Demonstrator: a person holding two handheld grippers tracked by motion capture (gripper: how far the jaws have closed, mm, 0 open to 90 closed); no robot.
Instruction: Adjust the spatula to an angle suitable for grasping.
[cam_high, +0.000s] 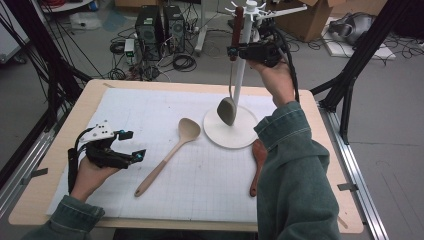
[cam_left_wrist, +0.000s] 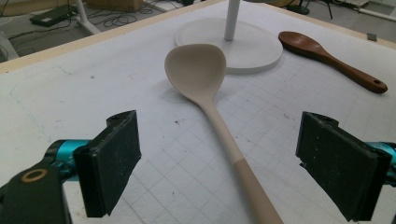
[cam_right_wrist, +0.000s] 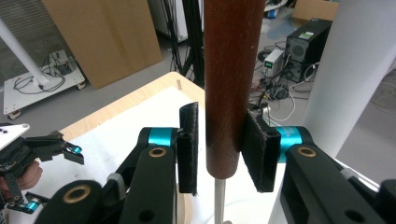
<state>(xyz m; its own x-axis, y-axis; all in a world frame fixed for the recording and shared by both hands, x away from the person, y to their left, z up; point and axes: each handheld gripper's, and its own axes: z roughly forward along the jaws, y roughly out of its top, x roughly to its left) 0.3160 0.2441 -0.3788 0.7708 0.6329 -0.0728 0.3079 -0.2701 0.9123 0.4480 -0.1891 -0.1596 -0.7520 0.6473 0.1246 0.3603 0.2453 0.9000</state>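
A ladle with a dark brown handle (cam_high: 237, 30) (cam_right_wrist: 231, 70) and a grey bowl (cam_high: 227, 111) hangs upright at the white rack's pole (cam_high: 241, 75). My right gripper (cam_high: 235, 51) (cam_right_wrist: 222, 140) is raised with its jaws on either side of that handle. A gap shows between one pad and the wood, so it stands open. My left gripper (cam_high: 132, 145) (cam_left_wrist: 219, 140) rests low at the mat's left, open and holding nothing. A pale wooden spoon (cam_high: 170, 152) (cam_left_wrist: 201, 74) lies on the mat ahead of it, handle toward the jaws.
The rack's round white base (cam_high: 220, 132) (cam_left_wrist: 252, 51) stands at the mat's far right. A dark brown spoon (cam_high: 258, 160) (cam_left_wrist: 327, 58) lies beside the base, partly under my right sleeve. A white gridded mat (cam_high: 130, 115) covers the wooden table.
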